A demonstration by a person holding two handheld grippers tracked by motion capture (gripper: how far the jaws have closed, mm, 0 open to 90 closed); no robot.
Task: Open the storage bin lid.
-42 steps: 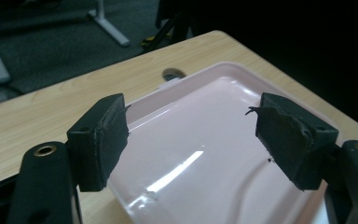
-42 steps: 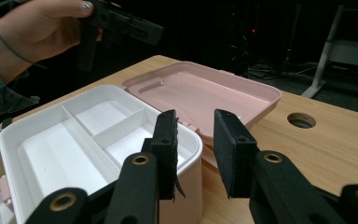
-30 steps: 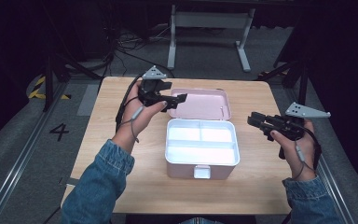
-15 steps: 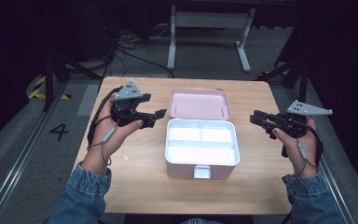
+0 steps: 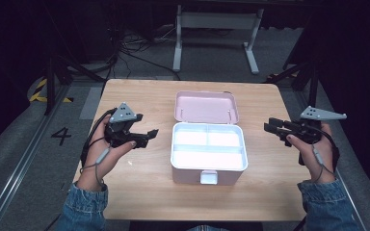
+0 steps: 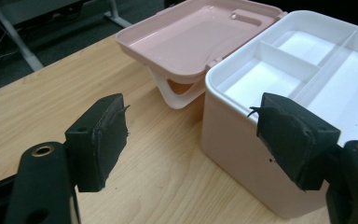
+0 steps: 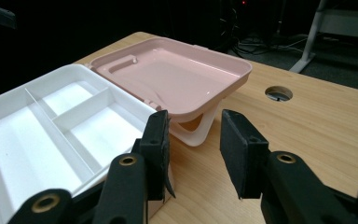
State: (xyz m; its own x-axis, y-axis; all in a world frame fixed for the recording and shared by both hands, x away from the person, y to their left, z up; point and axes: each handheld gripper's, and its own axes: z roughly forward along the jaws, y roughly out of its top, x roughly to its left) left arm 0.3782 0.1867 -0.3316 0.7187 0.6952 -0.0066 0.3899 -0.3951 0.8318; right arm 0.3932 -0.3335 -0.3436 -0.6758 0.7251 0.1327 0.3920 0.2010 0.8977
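Note:
A white box with divided compartments stands open at the table's middle, its pink lid folded back flat behind it. My left gripper hovers left of the box, open and empty, jaws pointing at its left wall. The tray dividers and the lid lie beyond its jaws. My right gripper hangs right of the box, open with nothing between its pads; its jaws have just been opening. The box's compartments and the lid lie ahead of it.
The wooden table has a round cable hole near its far right corner. A white metal stand and cables lie on the floor beyond the table. A latch tab sticks out from the box's front.
My left gripper has swung away from the pink lid, moving left and toward the table's near side. The lid lies where it was. The right hand has barely shifted.

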